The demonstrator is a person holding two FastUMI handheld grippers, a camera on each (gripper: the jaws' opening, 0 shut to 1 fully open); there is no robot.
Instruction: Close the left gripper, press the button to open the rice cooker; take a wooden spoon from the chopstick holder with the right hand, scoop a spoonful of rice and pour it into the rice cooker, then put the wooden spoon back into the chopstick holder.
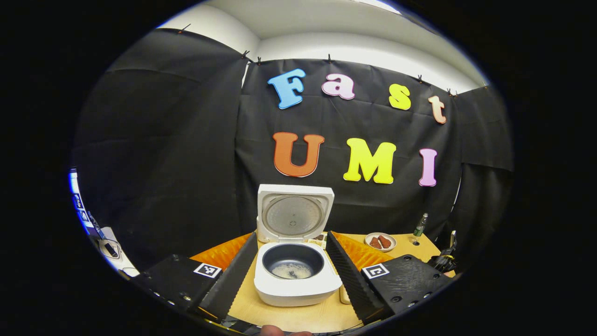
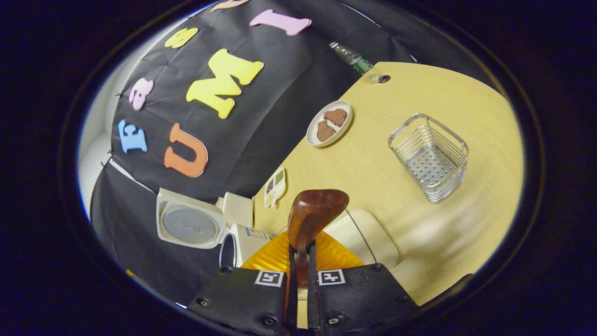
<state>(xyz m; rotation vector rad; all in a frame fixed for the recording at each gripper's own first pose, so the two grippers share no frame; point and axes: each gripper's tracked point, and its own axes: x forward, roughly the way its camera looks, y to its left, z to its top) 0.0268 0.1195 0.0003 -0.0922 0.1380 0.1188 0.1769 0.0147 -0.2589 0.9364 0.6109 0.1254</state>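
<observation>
A round white plate [image 2: 329,123] carrying two reddish-brown pieces of food [image 2: 330,124] sits on the pale wooden table [image 2: 419,93] near its back edge, with a clear plastic bottle with a green label [image 2: 352,58] at its one o'clock, against the black cloth wall [image 2: 280,107].

Wooden spoon [image 2: 313,215]: handle hidden between the right gripper [image 2: 301,261] fingers, bowl face turned away, contents can't tell. Rice cooker [image 2: 233,242] at 7 o'clock in the right gripper view: pot mostly hidden behind gripper body. In the left gripper view, the small item [image 1: 344,295] at cooker's 3 o'clock is half hidden by a finger, unidentifiable. Plate [image 1: 380,241] food too small to name. Gear [image 1: 443,260] at 4 o'clock is cut off, dark.
</observation>
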